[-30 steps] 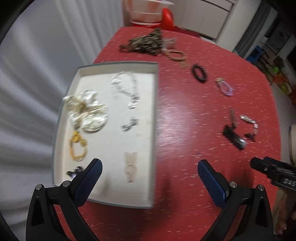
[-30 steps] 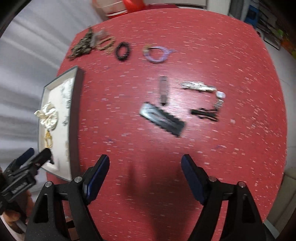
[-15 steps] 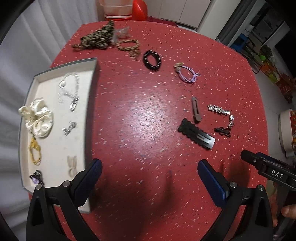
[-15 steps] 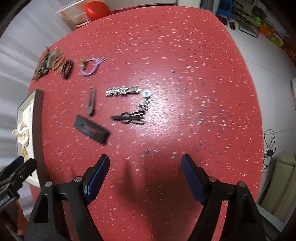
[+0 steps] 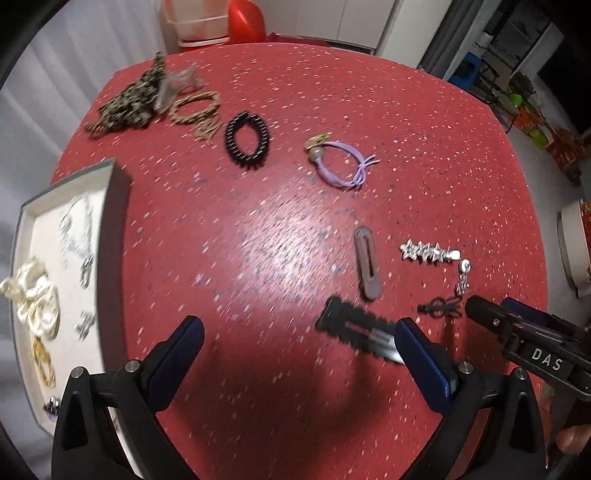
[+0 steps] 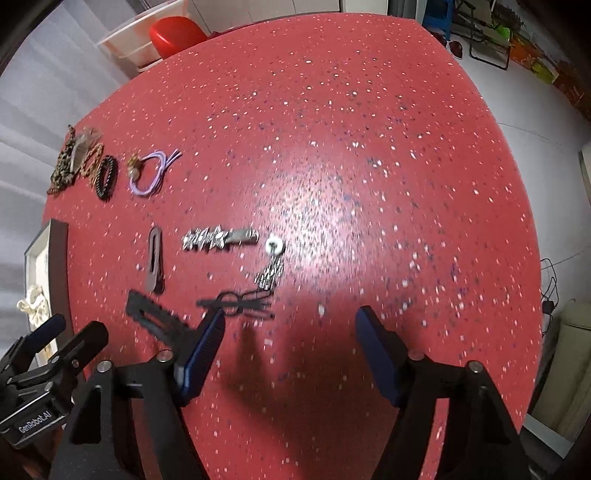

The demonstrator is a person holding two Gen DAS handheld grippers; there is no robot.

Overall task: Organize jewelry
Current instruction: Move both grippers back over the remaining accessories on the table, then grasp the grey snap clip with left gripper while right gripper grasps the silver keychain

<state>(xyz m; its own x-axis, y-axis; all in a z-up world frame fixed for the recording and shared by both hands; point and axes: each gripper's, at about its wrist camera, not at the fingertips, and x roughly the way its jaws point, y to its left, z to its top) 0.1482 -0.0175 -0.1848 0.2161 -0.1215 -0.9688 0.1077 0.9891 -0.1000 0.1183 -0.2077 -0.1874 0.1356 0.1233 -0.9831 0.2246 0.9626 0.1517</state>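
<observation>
Hair clips and ties lie loose on the red table. My left gripper (image 5: 299, 332) hangs open over it, and a black serrated clip (image 5: 351, 328) lies just inside its right finger, untouched. My right gripper (image 6: 291, 317) points down with its jaws closing on nothing. A thin black clip (image 6: 240, 306) lies by its left finger, with a dangling silver earring (image 6: 273, 262) and a silver star clip (image 6: 218, 238) just beyond. A brown oval clip (image 5: 365, 262) lies beside them. The grey tray (image 5: 110, 221) at the left holds a cream scrunchie (image 5: 33, 299) and several small pieces.
At the far left of the table lie a leopard scrunchie (image 5: 129, 103), a braided tan tie (image 5: 195, 110), a black coil tie (image 5: 247, 142) and a purple tie (image 5: 343, 166). A white tub and a red object (image 5: 243, 20) stand beyond the edge. The table's right half is bare.
Both grippers moved right across the table, away from the tray, and came lower over the clips. The right gripper's jaws have narrowed. The jewelry has not moved.
</observation>
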